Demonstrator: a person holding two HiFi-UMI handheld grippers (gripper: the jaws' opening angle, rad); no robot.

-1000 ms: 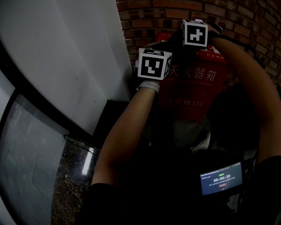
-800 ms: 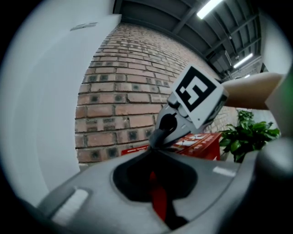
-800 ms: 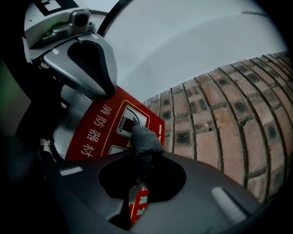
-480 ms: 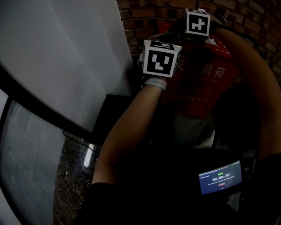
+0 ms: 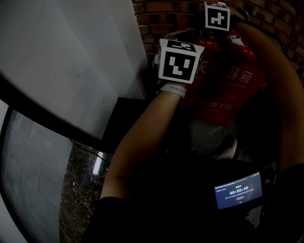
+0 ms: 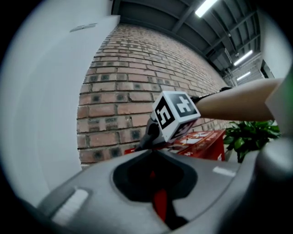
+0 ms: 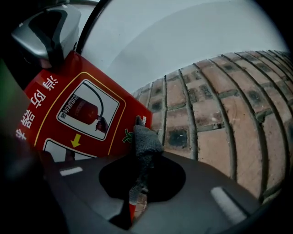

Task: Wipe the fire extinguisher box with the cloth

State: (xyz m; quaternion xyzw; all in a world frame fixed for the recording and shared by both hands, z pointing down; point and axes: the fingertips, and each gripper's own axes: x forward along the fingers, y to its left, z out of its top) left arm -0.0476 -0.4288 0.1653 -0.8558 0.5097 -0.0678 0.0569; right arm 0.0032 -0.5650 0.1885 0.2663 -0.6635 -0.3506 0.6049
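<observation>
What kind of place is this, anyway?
Probably an indoor hall of a public or industrial building: a brick wall, a red fire extinguisher box beside it, strip lights on an open-beam ceiling.

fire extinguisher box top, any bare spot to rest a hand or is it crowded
Looks bare: the fire extinguisher box top toward the plant, beyond the right gripper. Crowded: the corner by the brick wall and white wall, where the left gripper sits and the right gripper holds the cloth.
</observation>
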